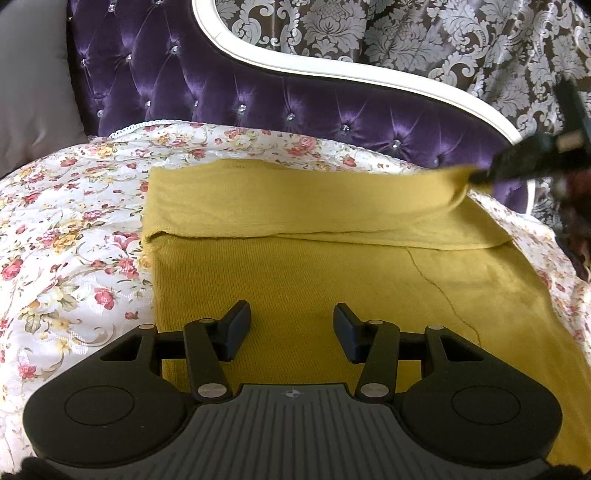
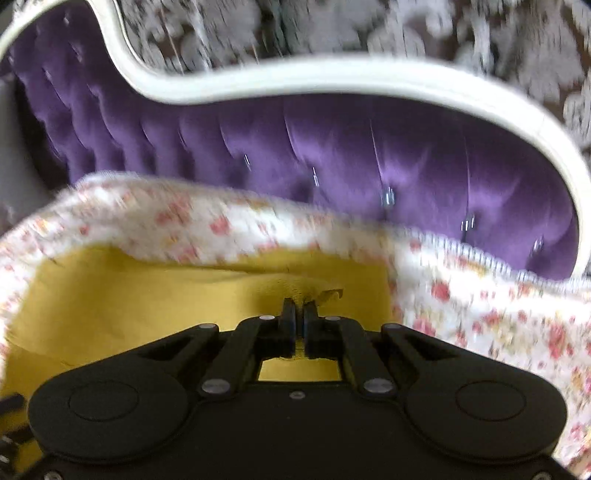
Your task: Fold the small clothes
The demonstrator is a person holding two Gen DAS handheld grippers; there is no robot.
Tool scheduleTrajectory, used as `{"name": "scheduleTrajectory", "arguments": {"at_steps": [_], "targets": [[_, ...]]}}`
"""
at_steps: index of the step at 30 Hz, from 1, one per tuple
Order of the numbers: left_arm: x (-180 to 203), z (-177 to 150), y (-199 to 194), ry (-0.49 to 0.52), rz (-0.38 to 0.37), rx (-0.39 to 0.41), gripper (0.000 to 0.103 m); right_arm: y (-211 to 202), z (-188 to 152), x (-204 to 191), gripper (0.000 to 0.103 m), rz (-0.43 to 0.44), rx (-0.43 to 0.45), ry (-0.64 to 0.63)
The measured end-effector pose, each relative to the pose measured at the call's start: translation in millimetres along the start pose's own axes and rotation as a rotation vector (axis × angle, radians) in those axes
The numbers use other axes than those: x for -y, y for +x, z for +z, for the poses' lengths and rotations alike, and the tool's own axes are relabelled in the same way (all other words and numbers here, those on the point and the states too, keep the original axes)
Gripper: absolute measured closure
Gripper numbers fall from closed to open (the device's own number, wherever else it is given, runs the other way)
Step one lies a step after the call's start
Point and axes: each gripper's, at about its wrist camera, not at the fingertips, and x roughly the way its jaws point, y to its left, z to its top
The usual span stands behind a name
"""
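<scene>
A mustard-yellow knit garment (image 1: pixel 295 266) lies on a floral bedspread (image 1: pixel 66 229). Its far part is folded over toward me, forming a flap (image 1: pixel 295 206). My left gripper (image 1: pixel 291 328) is open and empty, just above the garment's near part. My right gripper (image 2: pixel 300 317) is shut on the yellow garment (image 2: pixel 147 295), pinching its edge. In the left wrist view the right gripper (image 1: pixel 480 177) shows blurred at the far right, holding the flap's corner lifted off the bed.
A purple tufted headboard (image 1: pixel 258 88) with a white curved frame (image 1: pixel 332 70) stands behind the bed. Damask-patterned wallpaper (image 1: pixel 424 33) is beyond it. A grey cushion (image 1: pixel 29 85) sits at the far left. The right wrist view is motion-blurred.
</scene>
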Motion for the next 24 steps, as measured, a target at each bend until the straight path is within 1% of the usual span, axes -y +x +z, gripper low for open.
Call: {"name": "scheduleTrajectory", "arguments": {"at_steps": [2,7,9,11,13,16,17,19,20,21,22,24], "targets": [[0.4,0.0,0.1,0.004,0.003,0.0,0.055,11.4,-8.7,0.8,0.093,-0.01,-0.02,-0.004],[3.2,0.4,1.0,0.023,0.018,-0.003,0.055,20.1,-18.4,7.2,0.093,-0.032,-0.022,0.008],[4.3,0.3,1.1,0.028,0.023,-0.004,0.054,22.3,-24.9,6.9,0.093,-0.061,-0.027,-0.014],[5.2,0.1,0.9,0.033,0.026,-0.004,0.054,21.6,-30.9,3.6,0.093,-0.082,-0.01,-0.035],[4.5,0.1,0.8,0.031,0.025,-0.005,0.054,11.0,-32.1,0.9,0.093,-0.087,0.056,-0.054],[6.7,-0.1,1.2,0.042,0.032,-0.006,0.054,-10.0,-34.8,-5.5,0.093,-0.094,0.207,-0.126],[8.0,-0.4,1.5,0.046,0.035,-0.006,0.053,-6.6,-35.2,-5.3,0.093,-0.093,0.196,-0.141],[9.3,-0.3,2.4,0.054,0.037,-0.008,0.051,14.6,-35.3,-2.4,0.093,-0.107,0.058,-0.161],[9.6,-0.1,2.4,0.058,0.036,-0.01,0.05,20.9,-38.0,-0.8,0.088,-0.13,0.039,-0.166],[9.6,-0.1,2.1,0.059,0.036,-0.011,0.05,22.1,-38.9,1.0,0.083,-0.141,0.036,-0.158],[9.4,0.1,1.9,0.058,0.036,-0.011,0.05,20.3,-38.2,3.1,0.077,-0.134,0.04,-0.129],[9.5,0.7,1.2,0.055,0.036,-0.012,0.05,8.5,-35.6,4.5,0.073,-0.118,0.091,-0.071]]}}
